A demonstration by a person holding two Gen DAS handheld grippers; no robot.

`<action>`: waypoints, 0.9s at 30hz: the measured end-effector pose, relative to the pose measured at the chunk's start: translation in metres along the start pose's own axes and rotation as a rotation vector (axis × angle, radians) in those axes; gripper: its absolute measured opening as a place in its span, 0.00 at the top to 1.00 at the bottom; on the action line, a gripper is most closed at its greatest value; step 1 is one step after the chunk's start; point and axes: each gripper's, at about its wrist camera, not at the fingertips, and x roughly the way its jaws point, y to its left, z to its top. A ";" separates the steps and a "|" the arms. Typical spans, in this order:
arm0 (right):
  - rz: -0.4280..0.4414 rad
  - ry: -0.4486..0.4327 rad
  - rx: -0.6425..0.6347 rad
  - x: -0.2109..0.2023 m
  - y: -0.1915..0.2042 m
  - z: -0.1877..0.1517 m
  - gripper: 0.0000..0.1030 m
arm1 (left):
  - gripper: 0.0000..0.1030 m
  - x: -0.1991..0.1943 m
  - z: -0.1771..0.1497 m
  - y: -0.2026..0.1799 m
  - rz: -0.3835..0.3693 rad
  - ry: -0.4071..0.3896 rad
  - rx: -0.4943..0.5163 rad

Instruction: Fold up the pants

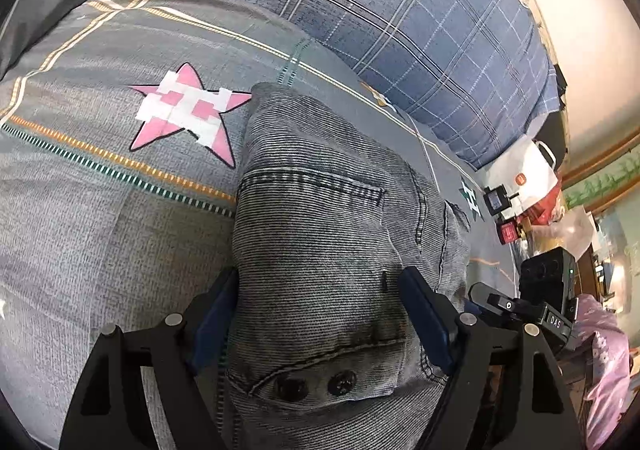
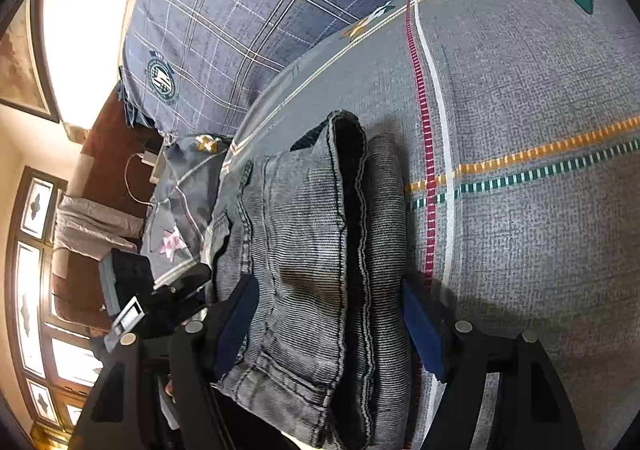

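Note:
The grey denim pants [image 1: 332, 226] lie folded into a thick stack on the grey bedspread [image 1: 100, 250]. My left gripper [image 1: 320, 302] is open, its blue-padded fingers [image 1: 424, 314] straddling the waist end with two dark buttons. The pants also show in the right wrist view [image 2: 312, 234], where my right gripper [image 2: 332, 310] is open with its fingers [image 2: 420, 326] on either side of the stacked leg hems. In the left wrist view the right gripper's body [image 1: 532, 302] shows at the right.
A blue plaid pillow [image 1: 400, 18] lies at the far edge of the bed. A pink star print [image 1: 188, 110] is left of the pants. Bags and small devices [image 1: 520, 186] sit at the far right. A window [image 2: 36, 290] and brown floor are left of the bed.

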 end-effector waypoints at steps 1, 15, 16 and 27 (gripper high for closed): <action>-0.007 0.001 0.004 0.000 0.000 0.000 0.27 | 0.21 -0.001 0.000 0.001 -0.001 -0.003 -0.009; -0.302 -0.024 -0.151 0.005 0.049 -0.013 0.79 | 0.82 -0.011 -0.016 -0.046 0.290 -0.079 0.252; -0.295 -0.034 -0.157 0.002 0.053 -0.014 0.81 | 0.82 -0.015 -0.017 -0.053 0.301 -0.095 0.284; -0.211 -0.163 -0.257 -0.044 0.120 0.016 0.84 | 0.82 -0.059 0.025 -0.095 0.279 -0.231 0.391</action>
